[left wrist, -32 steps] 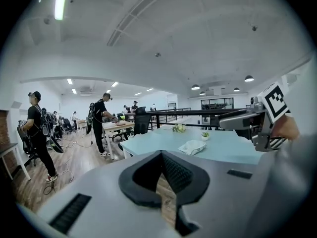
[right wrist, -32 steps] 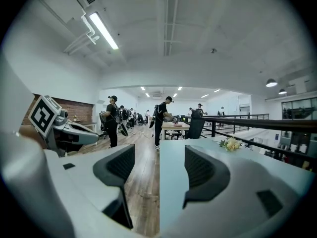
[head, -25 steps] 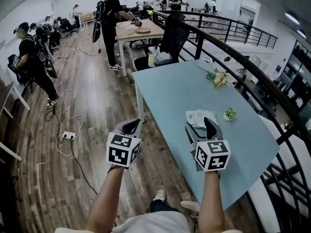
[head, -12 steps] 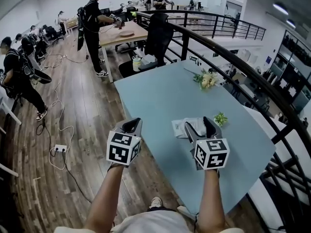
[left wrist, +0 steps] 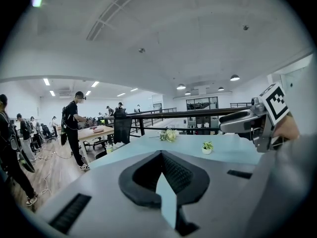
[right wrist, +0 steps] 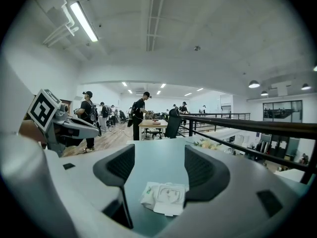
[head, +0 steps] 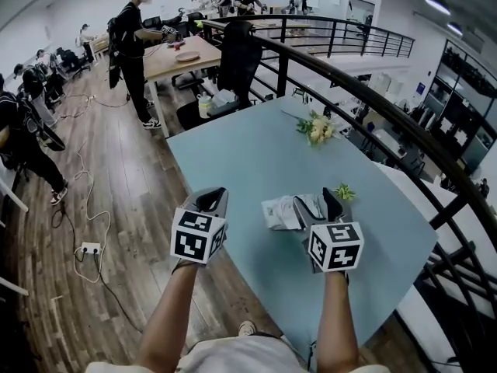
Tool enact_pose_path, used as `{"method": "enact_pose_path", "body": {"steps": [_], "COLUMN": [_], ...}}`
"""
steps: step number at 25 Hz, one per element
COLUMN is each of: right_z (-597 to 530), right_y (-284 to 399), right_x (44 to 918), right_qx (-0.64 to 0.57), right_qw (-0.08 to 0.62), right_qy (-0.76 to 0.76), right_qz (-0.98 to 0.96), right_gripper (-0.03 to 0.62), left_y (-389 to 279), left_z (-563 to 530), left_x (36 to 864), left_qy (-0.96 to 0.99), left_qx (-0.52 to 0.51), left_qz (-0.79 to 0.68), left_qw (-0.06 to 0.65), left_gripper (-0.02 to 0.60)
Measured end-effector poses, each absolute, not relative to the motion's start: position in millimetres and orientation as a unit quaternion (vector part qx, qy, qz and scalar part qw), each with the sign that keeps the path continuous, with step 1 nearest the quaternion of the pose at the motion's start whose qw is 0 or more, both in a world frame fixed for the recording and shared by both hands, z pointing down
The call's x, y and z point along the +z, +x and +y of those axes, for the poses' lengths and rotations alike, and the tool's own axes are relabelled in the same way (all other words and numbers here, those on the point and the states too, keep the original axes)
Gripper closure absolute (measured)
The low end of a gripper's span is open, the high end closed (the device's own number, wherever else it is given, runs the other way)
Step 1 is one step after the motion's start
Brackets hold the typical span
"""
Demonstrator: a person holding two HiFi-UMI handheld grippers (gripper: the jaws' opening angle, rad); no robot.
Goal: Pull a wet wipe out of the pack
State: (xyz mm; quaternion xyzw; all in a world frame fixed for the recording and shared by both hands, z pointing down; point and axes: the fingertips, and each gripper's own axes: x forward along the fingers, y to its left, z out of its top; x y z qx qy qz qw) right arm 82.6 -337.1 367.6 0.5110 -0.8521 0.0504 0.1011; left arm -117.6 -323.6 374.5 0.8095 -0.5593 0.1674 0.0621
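The wet wipe pack [head: 281, 212], white with a printed face, lies flat on the light blue table [head: 256, 154]. My right gripper [head: 317, 203] hovers open just behind it. In the right gripper view the pack [right wrist: 165, 197] shows low between the spread jaws of that gripper [right wrist: 159, 165], and nothing is held. My left gripper [head: 210, 202] is shut and empty, level with the right one at the table's left edge. In the left gripper view its pads [left wrist: 161, 155] meet, and they aim along the table.
A small potted plant [head: 344, 192] stands right of the pack and a bunch of flowers [head: 317, 128] lies farther back. A black railing [head: 373, 107] runs along the table's right side. A black chair [head: 237, 53] is at the far end. People stand at left.
The table and pack have slid nearer to me and leftward in the head view. The pack now lies right in front of my right gripper. Both grippers keep their pose.
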Motion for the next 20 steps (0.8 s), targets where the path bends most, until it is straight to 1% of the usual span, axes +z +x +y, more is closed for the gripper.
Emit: {"method": "enact_pose_path", "body": {"steps": [9,20], "right_z": [-358,-369], "right_y": [114,135], "right_x": [379,401], "right_qx": [0.064,0.079], "right_qw": [0.098,0.118], "right_qy": [0.528,0.538], "right_qz": [-0.841,-0.831], "right_gripper": [0.298,0.298], "left_y": [-90,-55], "left_z": [-355,-380], "left_x": [379,401], "left_qy": [0.817,0.834], "left_qx": [0.175,0.188], "left_qz": [-0.546,-0.514], "left_qw": [0.061,0.067], "left_gripper": [0.588,0.588]}}
